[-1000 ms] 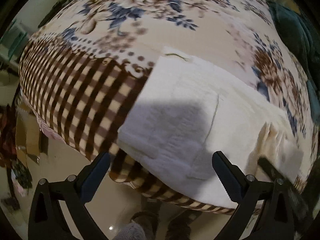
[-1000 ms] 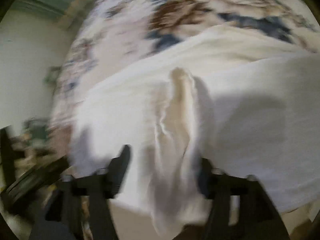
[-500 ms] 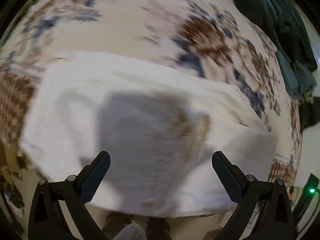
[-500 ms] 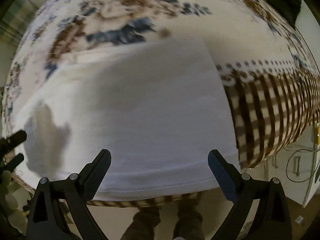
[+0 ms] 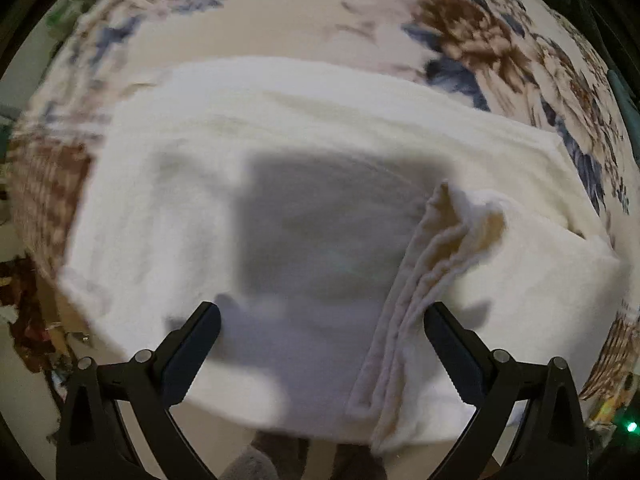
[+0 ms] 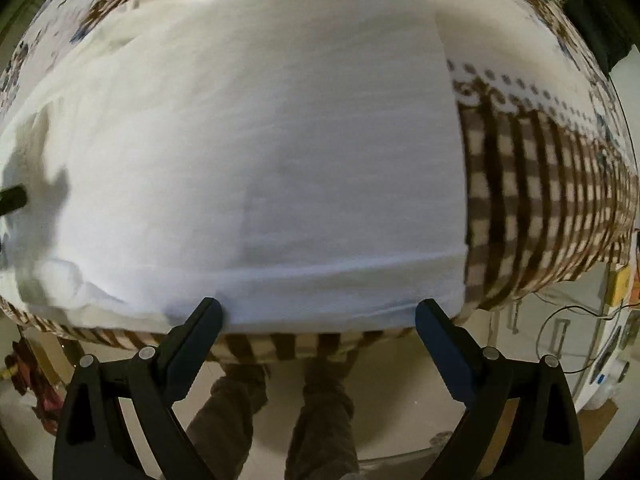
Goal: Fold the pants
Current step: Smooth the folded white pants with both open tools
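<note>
Pants (image 5: pixel 304 184) lie spread flat on the bed, white and folded into a broad band that runs along the near edge of a floral blanket (image 5: pixel 360 16). From the left wrist view a bunched, ribbed strip of the same white cloth — a waistband (image 5: pixel 436 256), by the look of it — rises in a ridge across the right part of the fabric and runs down to the bed's edge, ending just beside the right finger of the left gripper (image 5: pixel 322 324). That gripper hangs over the near edge with its fingers spread wide and nothing between them; its shadow falls as a dark block on the cloth. In the right wrist view the pants (image 6: pixel 256 152) fill most of the frame, smooth, with a straight hem along the near side and a clean right edge where the blanket (image 6: pixel 540 184) turns to brown checks. The right gripper (image 6: pixel 318 316) is likewise spread wide — its fingertips sit at the hem, though I cannot tell whether they touch it. Below the bed, on the pale floor, stand the person's legs (image 6: pixel 280 412) in dark trousers.
</note>
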A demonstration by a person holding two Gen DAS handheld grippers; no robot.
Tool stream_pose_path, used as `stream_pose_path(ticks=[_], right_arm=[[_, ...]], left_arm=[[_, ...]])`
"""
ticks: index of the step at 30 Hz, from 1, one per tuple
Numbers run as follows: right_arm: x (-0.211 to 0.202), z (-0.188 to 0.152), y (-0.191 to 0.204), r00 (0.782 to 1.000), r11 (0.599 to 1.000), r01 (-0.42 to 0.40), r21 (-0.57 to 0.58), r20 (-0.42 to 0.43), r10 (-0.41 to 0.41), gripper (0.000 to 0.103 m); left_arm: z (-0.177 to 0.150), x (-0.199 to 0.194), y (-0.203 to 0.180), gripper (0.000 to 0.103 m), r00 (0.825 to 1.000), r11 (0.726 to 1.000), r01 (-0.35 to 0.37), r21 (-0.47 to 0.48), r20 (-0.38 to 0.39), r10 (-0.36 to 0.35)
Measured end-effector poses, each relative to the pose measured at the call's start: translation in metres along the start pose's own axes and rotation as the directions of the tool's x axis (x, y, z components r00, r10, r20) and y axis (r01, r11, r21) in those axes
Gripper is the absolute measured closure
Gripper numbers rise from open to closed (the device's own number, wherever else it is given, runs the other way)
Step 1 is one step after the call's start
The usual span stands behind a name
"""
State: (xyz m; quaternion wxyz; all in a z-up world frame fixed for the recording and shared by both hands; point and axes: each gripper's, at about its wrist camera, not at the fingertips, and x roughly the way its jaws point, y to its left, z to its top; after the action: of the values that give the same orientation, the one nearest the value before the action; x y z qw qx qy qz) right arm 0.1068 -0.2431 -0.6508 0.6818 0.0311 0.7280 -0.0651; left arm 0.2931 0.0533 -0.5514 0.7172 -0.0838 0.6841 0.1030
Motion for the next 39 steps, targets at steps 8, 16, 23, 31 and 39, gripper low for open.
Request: stream_pose_path(ticks=[8,16,23,31,39], right_arm=[[-0.006,0.007,0.019,0.998,0.996,-0.048,-0.081,0.027,0.05,0.006],[0.007,-0.01,0.032,1.0,0.987,0.005,-0.16,0.016,-0.002,0.006],[-0.005,0.02,0.058,1.0,0.992,-0.005,-0.127,-0.002,0.005,0.006],[-0.038,0.019,0.051,0.999,0.999,-0.027,-0.046,0.016,0.028,0.006],[-0.054,0.027,0.058,0.999,0.999,-0.05,-0.005,0.006,0.05,0.006]], left_arm=[[-0.048,0.002,-0.039,0.0,0.995,0.975,-0.099,0.198,0.023,0.096],[-0.06,0.021,0.005,0.0,0.998,0.992,-0.037,0.118,-0.041,0.042],[-0.067,0.016,-0.003,0.0,0.999,0.994,-0.027,0.104,-0.04,0.031],[-0.059,-0.034,0.045,0.0,0.999,0.998,0.023,-0.06,0.031,-0.021],[-0.079,-0.018,0.169,0.0,0.97,0.77,0.233,-0.594,0.083,-0.229]])
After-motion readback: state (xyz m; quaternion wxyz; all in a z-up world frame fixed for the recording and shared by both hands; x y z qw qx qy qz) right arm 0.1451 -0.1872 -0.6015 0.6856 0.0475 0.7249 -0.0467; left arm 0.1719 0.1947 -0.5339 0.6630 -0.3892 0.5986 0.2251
